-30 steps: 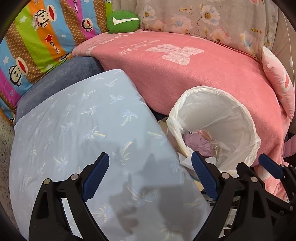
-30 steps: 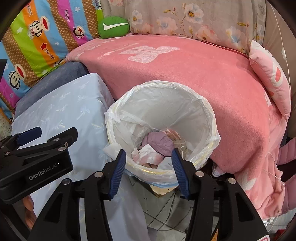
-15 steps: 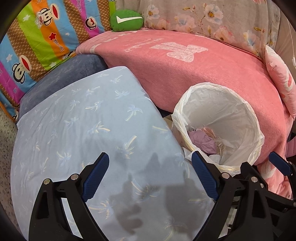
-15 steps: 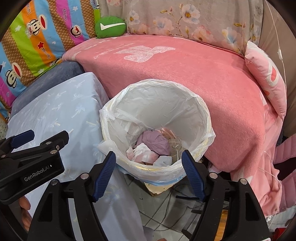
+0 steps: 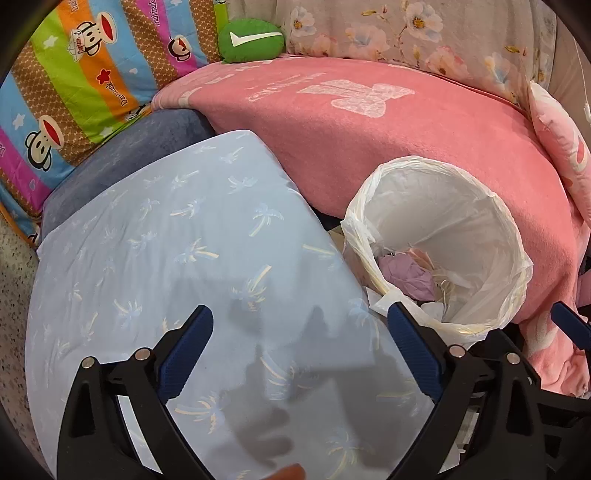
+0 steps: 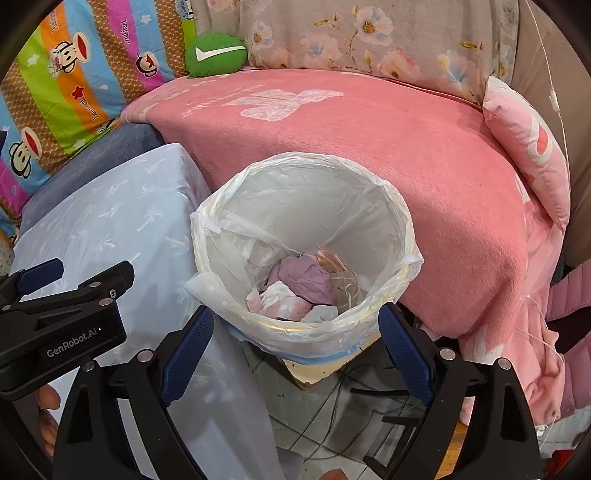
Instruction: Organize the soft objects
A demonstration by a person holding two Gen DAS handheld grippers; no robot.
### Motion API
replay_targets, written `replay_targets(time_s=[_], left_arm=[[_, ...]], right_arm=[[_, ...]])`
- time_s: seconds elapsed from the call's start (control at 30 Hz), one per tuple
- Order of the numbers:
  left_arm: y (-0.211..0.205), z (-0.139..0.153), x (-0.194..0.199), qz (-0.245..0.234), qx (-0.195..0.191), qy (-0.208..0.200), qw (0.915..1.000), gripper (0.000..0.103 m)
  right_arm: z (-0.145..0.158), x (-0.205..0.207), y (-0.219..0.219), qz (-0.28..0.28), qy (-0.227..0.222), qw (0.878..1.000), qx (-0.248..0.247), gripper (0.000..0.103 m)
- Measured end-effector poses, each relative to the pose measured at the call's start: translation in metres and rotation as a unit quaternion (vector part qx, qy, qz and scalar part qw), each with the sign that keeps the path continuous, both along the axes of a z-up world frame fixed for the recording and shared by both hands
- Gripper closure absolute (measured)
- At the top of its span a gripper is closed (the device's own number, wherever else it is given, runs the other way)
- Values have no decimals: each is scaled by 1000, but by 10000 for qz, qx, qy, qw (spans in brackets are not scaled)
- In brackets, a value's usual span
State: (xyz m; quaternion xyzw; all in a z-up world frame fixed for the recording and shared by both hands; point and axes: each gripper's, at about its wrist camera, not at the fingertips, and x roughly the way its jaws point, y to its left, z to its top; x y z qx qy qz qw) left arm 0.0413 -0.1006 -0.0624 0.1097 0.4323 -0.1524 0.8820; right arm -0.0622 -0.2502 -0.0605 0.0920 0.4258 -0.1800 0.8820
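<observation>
A green cushion with a white swoosh (image 5: 251, 40) (image 6: 215, 54) lies at the back, where the pink blanket (image 5: 388, 133) (image 6: 369, 147) meets the striped monkey-print cushion (image 5: 74, 81) (image 6: 66, 74). A pink pillow (image 5: 561, 144) (image 6: 528, 147) leans at the right. My left gripper (image 5: 301, 349) hangs open and empty over a light-blue palm-print cover (image 5: 177, 266) (image 6: 110, 221). My right gripper (image 6: 295, 349) is open and empty just in front of a bin lined with a white bag (image 6: 402, 229) (image 5: 369, 206), which holds crumpled purple and white scraps (image 6: 303, 280).
A floral sheet (image 6: 351, 33) hangs behind the blanket. A dark blue-grey cushion (image 5: 122, 155) lies beside the light-blue cover. Tiled floor with thin cables (image 6: 332, 406) shows under the bin. The left gripper's body (image 6: 62, 317) fills the left of the right wrist view.
My right gripper has opened wide, from narrow to fully spread, and drawn back from the bin. The left gripper stays open and has shifted slightly back over the light-blue cover.
</observation>
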Motion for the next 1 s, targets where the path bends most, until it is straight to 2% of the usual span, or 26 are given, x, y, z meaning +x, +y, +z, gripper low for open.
replay_targets(time_s=[0.2,0.27,1.0], left_arm=[[-1,0,-1,-3,44,-29,10000,9],[-1,0,-2,12,78,-38,10000,8],[-1,-1,-5,10,132,-72,9999,8]], right_arm=[[0,-3,-2,-15,-9,10000,-10,14],[-1,-3,-3,-17,11,10000,41,6],[-1,-6,-9,-100,-23,9999,25,6]])
